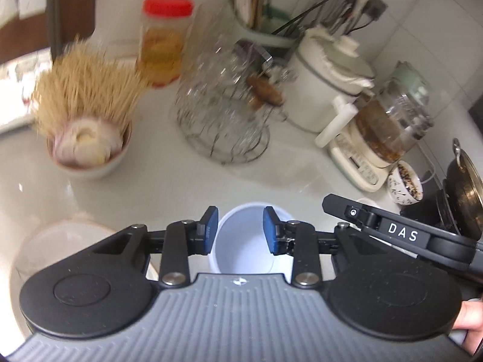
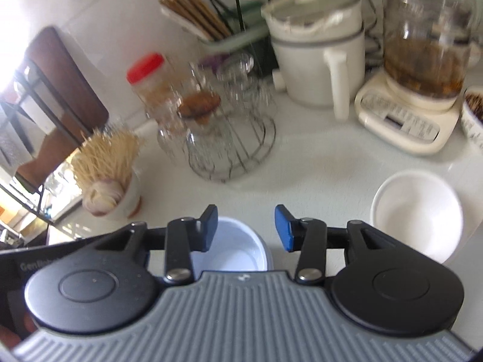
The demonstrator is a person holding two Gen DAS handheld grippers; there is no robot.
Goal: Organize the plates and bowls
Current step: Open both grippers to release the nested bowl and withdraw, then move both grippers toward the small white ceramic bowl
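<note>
Both tongs spread above a pale blue bowl on the counter.

The left tongs (image 1: 240, 230) stand apart with nothing pinched; the pale blue bowl (image 1: 244, 241) sits upright below the gap, mouth facing up, pads clear of its rim. The right tongs (image 2: 246, 229) are also spread and empty, the same bowl (image 2: 232, 247) under their left pad. A white bowl (image 2: 418, 215) sits upright to the right, well apart. A further pale dish (image 1: 60, 241), blurred, lies at the left. Behind on the white counter (image 1: 169, 187): a wire rack of glasses (image 1: 223, 111), a toothpick holder (image 1: 87, 120), a red-capped jar (image 1: 164, 39).
</note>
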